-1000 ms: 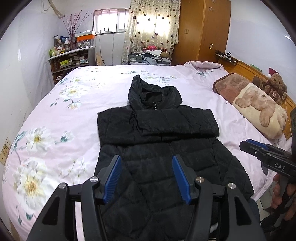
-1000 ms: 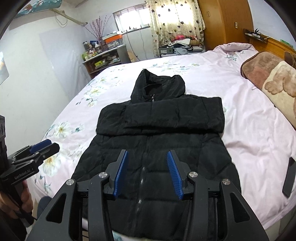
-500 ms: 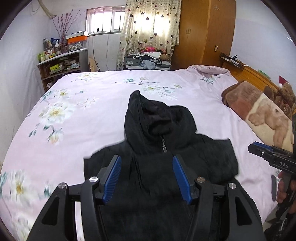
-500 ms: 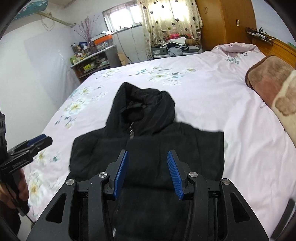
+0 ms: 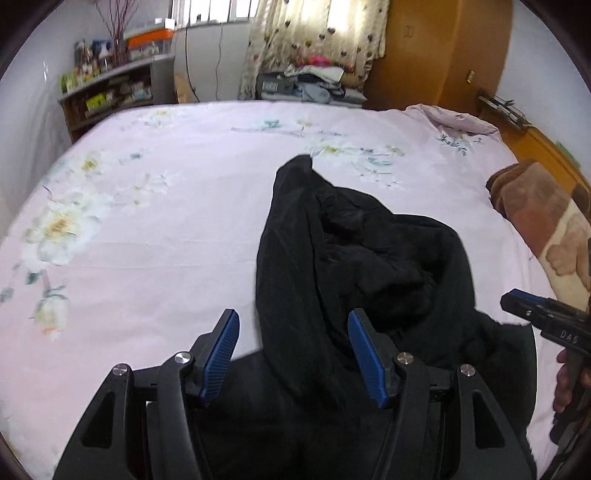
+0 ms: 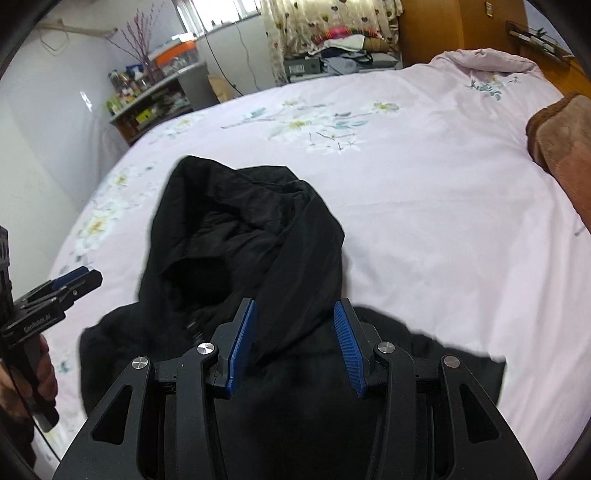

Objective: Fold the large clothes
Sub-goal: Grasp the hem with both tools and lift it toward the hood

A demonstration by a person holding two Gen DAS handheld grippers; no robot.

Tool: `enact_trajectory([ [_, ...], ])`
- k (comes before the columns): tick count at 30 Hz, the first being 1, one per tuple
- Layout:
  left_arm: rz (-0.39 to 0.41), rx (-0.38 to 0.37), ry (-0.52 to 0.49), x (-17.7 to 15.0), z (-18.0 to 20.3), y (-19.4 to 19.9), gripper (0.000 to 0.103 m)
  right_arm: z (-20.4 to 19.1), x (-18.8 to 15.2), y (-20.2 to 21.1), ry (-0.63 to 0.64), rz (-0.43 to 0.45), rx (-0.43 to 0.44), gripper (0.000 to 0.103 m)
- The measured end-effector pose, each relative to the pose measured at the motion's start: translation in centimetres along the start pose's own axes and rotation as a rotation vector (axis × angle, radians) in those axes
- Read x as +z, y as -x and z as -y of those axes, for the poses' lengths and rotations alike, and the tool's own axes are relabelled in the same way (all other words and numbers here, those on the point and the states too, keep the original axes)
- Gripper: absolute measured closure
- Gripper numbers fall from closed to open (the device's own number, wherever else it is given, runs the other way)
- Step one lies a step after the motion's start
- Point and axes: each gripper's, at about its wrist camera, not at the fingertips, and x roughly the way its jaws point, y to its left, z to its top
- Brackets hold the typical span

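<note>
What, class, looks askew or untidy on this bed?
The black jacket is the odd thing: its hood lies crumpled and leaning to one side on the pink floral bedspread, not flat. Nothing looks spilled or damaged.

Daylight, soft and even, enters through the window [image 5: 207, 13] and the backlit curtain [image 5: 317, 33]; both are overexposed. Black jacket [image 5: 369, 258] renders nearly detailless, edges smeared by motion blur. Strong fisheye curvature, dark vignette at corners; bedsheet [image 6: 424, 184] bright, shadows faint.
</note>
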Motion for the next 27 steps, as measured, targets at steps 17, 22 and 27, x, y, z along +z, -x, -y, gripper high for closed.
enact_trajectory([
  [17,0.048,-0.063,-0.016,0.5,0.4,-3.0,0.096,0.7,2.9,-3.7,-0.022,0.041,0.079,0.097],
  [22,0.148,-0.113,-0.025,-1.5,0.9,3.9,0.097,0.1,0.4,3.3,-0.029,0.141,0.137,0.097],
  [27,0.202,-0.149,-0.024,-5.1,1.3,9.7,0.097,0.3,-4.4,9.4,-0.055,0.199,0.188,0.097],
])
